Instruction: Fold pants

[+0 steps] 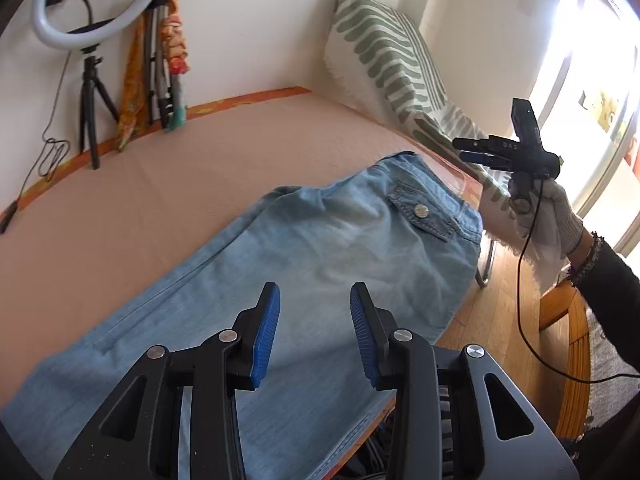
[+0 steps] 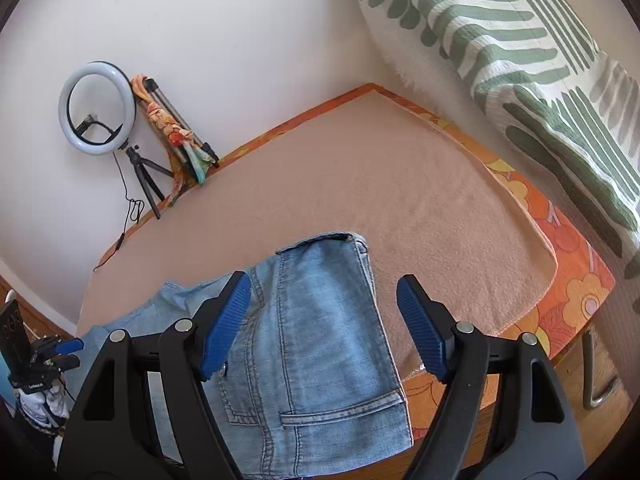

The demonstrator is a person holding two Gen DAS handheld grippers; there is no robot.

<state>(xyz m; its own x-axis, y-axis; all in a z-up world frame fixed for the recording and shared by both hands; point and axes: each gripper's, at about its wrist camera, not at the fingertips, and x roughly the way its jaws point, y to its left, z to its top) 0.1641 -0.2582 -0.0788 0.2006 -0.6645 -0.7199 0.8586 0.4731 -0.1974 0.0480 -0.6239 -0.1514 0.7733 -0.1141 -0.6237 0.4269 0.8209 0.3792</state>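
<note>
Light blue jeans (image 1: pixel 320 260) lie folded lengthwise on a peach blanket (image 1: pixel 160 184), waist end with a buttoned back pocket at the far right. My left gripper (image 1: pixel 315 292) hovers above the leg part, open, nothing between its blue pads. In the right wrist view the jeans (image 2: pixel 320 340) show their waist and a back pocket. My right gripper (image 2: pixel 323 280) stands open above them, wide and empty. It also shows in the left wrist view as the right gripper (image 1: pixel 460 150), held by a gloved hand (image 1: pixel 552 216) off the table's right end. The left gripper (image 2: pixel 76 354) appears small at the far left.
The blanket (image 2: pixel 400 200) covers a table with an orange floral edge (image 2: pixel 560 280). A ring light on a tripod (image 1: pixel 92 8) and a bundled scarf lean at the back wall. A green-striped throw (image 1: pixel 392 52) drapes a chair on the right. Wooden floor (image 1: pixel 500 312) lies below.
</note>
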